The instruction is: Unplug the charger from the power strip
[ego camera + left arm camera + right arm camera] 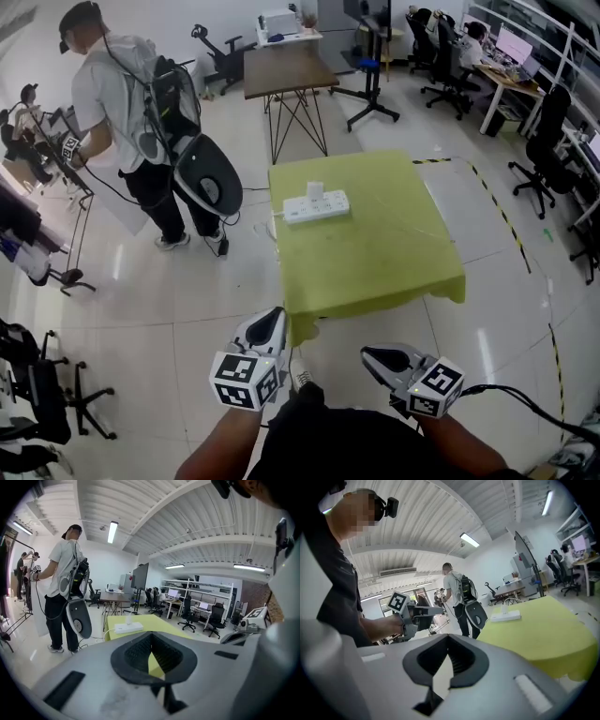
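A white power strip (316,206) lies at the far side of a table under a yellow-green cloth (375,262). A white charger (314,190) stands plugged into it. Both grippers hang well short of the table's near edge, over the floor. My left gripper (274,317) and my right gripper (368,354) each have their jaws together with nothing between them. The left gripper view shows the strip (128,628) and charger (128,619) far beyond its shut tips (151,634). In the right gripper view the strip (505,617) lies far off past the shut tips (448,637).
A person with a backpack (141,112) stands left of the table. A brown table (286,70) stands behind it. Office chairs and desks (506,75) line the right. The strip's white cable (274,217) runs off the table's left edge. Black-yellow tape (502,211) marks the floor.
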`<state>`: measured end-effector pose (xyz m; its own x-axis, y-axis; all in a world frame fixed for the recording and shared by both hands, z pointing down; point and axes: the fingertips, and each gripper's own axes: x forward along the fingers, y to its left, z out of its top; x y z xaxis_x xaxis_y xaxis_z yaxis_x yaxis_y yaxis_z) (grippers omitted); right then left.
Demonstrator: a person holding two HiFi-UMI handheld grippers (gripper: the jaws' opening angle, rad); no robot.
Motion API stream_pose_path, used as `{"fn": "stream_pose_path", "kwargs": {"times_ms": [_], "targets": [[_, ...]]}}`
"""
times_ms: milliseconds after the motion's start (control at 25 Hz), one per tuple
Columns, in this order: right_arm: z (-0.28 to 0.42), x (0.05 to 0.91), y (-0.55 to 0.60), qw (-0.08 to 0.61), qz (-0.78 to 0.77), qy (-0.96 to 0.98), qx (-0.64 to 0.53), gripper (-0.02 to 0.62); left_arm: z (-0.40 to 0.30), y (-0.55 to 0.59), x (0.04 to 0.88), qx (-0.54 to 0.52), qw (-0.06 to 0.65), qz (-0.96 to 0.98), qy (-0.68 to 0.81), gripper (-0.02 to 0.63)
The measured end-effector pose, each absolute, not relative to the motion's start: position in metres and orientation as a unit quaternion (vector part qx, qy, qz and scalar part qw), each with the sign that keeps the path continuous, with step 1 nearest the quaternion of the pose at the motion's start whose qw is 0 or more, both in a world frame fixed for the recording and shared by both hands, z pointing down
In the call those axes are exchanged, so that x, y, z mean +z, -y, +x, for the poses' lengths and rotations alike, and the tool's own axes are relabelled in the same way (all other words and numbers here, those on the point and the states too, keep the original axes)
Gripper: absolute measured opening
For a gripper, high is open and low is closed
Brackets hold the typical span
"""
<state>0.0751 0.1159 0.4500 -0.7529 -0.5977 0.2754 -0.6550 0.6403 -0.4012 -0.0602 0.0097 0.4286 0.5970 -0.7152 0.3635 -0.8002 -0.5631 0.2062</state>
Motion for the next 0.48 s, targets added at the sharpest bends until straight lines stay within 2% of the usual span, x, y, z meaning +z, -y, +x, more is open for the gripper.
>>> {"fn": "stream_pose_path", "kwargs": {"times_ms": [280, 480], "targets": [[0.053, 0.458, -0.014, 0.058, 0.388, 0.887, 0.245, 0.005, -0.08, 0.063, 0.429, 0.121, 0.174, 0.892, 0.399, 0.006], [0.046, 0.458, 0.06, 0.057, 0.435, 0.871, 0.219, 0.056, -0.094, 0.096, 0.437, 0.13, 0.164, 0.904, 0.373, 0.006]]}}
